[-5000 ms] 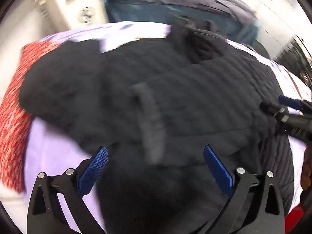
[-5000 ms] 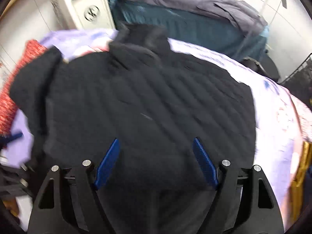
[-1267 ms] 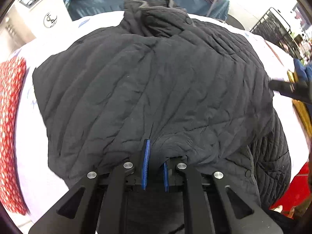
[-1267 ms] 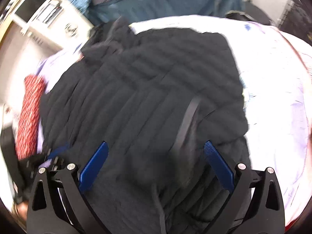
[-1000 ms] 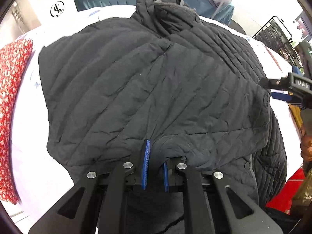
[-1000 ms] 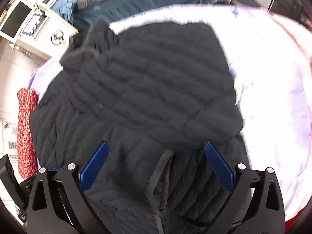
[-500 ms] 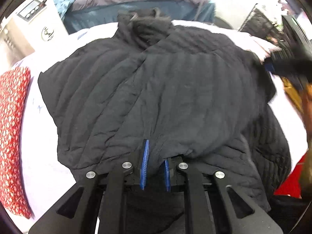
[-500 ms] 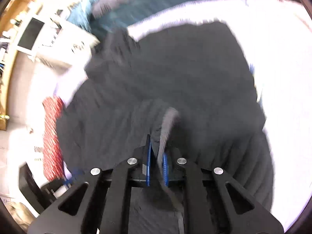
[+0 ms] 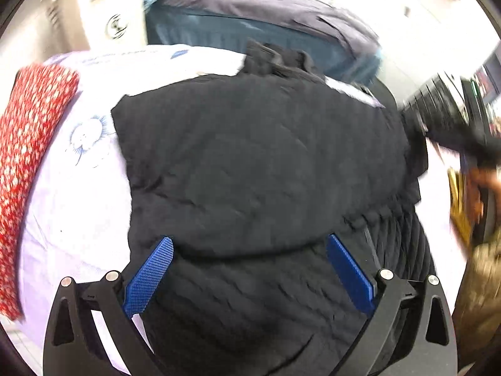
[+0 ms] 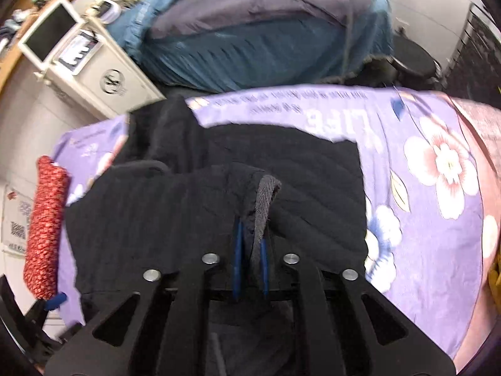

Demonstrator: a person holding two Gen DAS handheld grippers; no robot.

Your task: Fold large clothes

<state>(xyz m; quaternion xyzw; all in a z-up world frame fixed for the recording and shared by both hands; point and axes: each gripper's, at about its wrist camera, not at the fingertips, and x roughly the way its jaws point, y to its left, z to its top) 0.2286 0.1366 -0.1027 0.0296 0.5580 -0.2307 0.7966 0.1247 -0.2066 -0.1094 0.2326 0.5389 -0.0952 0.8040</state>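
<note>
A black quilted jacket (image 9: 256,163) lies spread on a bed, collar at the far end, one side folded over its body. My left gripper (image 9: 249,239) hovers just above the near fold. Its jaws are opening wide and the blue pads touch no cloth. In the right wrist view the same jacket (image 10: 297,169) fills the middle. My right gripper (image 10: 251,235) is shut on the jacket's grey-trimmed edge (image 10: 266,194) and holds it up. Its jaws are easing open a little, with the cloth still pinched between the pads.
A purple floral sheet (image 10: 438,188) covers the bed, pale in the left wrist view (image 9: 78,194). A red patterned roll (image 9: 28,131) lies along its left side. A white cabinet (image 10: 94,72) and a blue-covered bed (image 10: 266,37) stand behind. A blurred hand (image 9: 482,181) is at the right.
My left gripper let go of the jacket fold, opened wide and rose. My right gripper went from open to shut on the grey-trimmed edge and lifted it across the jacket.
</note>
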